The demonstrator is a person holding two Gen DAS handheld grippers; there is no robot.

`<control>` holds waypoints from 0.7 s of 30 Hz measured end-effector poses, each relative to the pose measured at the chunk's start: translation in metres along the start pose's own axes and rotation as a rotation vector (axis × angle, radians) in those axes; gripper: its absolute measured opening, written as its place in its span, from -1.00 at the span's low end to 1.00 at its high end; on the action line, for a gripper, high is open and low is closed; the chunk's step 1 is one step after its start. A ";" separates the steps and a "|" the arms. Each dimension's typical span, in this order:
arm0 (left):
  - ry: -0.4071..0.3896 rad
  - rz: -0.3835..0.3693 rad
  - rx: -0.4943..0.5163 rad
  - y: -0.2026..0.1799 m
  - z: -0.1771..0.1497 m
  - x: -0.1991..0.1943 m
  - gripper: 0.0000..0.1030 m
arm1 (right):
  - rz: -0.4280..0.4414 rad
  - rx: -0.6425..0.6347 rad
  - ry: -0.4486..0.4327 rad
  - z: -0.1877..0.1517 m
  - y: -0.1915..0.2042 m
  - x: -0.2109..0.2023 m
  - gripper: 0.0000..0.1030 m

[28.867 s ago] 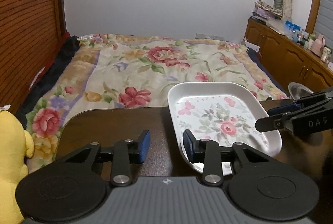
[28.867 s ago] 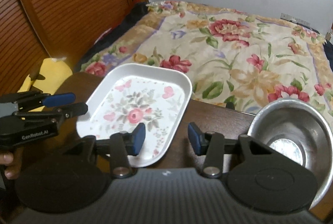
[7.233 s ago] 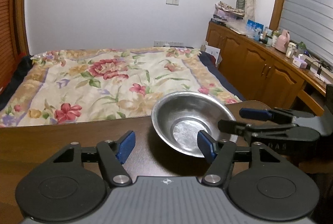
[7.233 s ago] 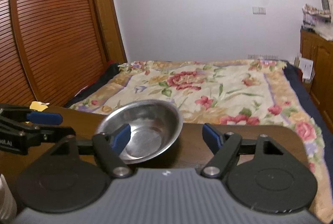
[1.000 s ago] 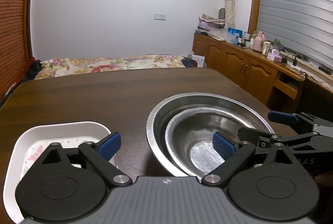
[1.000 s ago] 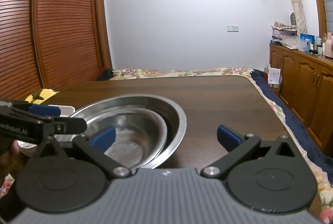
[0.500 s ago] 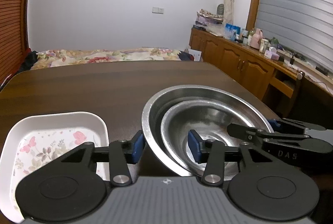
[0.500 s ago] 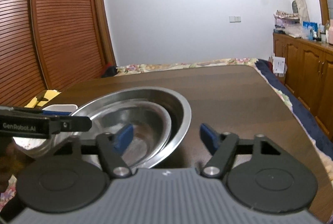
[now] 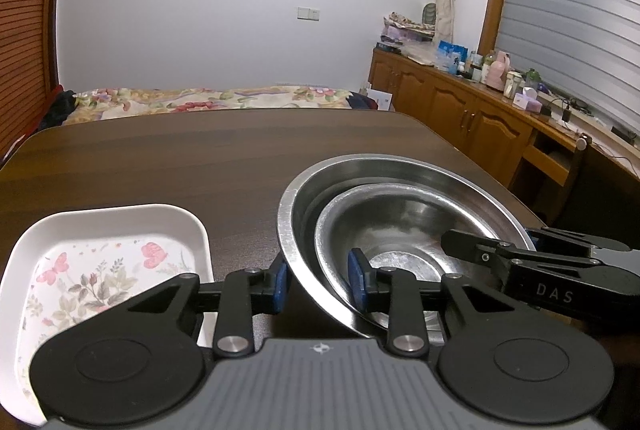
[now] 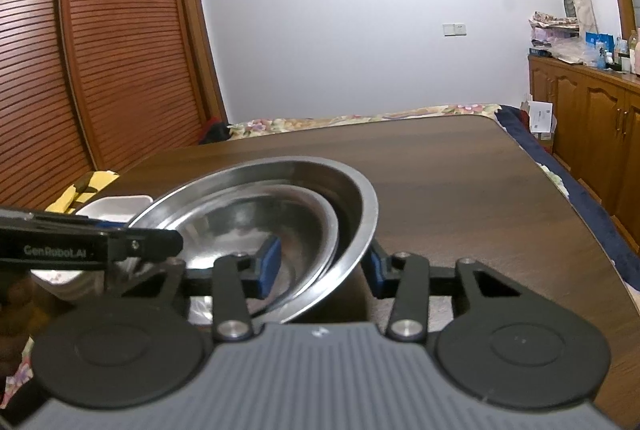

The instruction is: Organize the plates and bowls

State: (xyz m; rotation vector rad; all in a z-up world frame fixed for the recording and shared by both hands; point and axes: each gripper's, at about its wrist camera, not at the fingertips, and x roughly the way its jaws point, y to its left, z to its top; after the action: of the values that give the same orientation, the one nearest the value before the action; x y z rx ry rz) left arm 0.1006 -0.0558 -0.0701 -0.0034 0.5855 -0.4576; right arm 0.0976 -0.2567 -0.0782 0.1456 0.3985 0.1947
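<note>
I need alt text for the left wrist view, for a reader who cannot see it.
The left gripper clamps the near rim of a large steel bowl with a smaller bowl nested inside, on a dark wooden table. A white floral plate lies to its left; the right gripper reaches in.

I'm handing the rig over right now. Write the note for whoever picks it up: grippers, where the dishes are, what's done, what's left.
Left gripper: closed on the near-left wall of the large steel bowl.
Right gripper: closed on the same bowl's near-right wall.
The small steel bowl is nested inside the large one.
The floral tray sits on the table, left of the bowls.
Done: bowls nested.
Left: probably set the nested pair down and release; the destination is not shown.
</note>
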 end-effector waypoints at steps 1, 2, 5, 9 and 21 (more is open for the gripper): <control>0.002 0.000 0.000 0.000 0.000 0.000 -0.37 | -0.001 0.000 -0.001 0.000 0.001 0.000 -0.16; 0.004 0.002 -0.001 0.001 0.000 0.000 -0.37 | 0.002 0.000 -0.002 0.000 0.001 0.000 -0.23; 0.009 0.004 -0.003 0.003 0.001 -0.002 -0.38 | 0.006 -0.001 -0.001 -0.001 0.003 0.000 -0.29; 0.005 0.004 0.006 0.001 0.004 -0.004 -0.38 | 0.006 0.017 0.002 0.000 0.001 -0.001 -0.34; -0.047 -0.004 0.006 0.004 0.024 -0.030 -0.38 | 0.017 0.014 -0.023 0.016 0.008 -0.010 -0.34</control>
State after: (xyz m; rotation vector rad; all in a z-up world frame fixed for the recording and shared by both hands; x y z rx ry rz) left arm 0.0928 -0.0428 -0.0341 -0.0092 0.5381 -0.4623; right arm 0.0934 -0.2528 -0.0584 0.1644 0.3756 0.2065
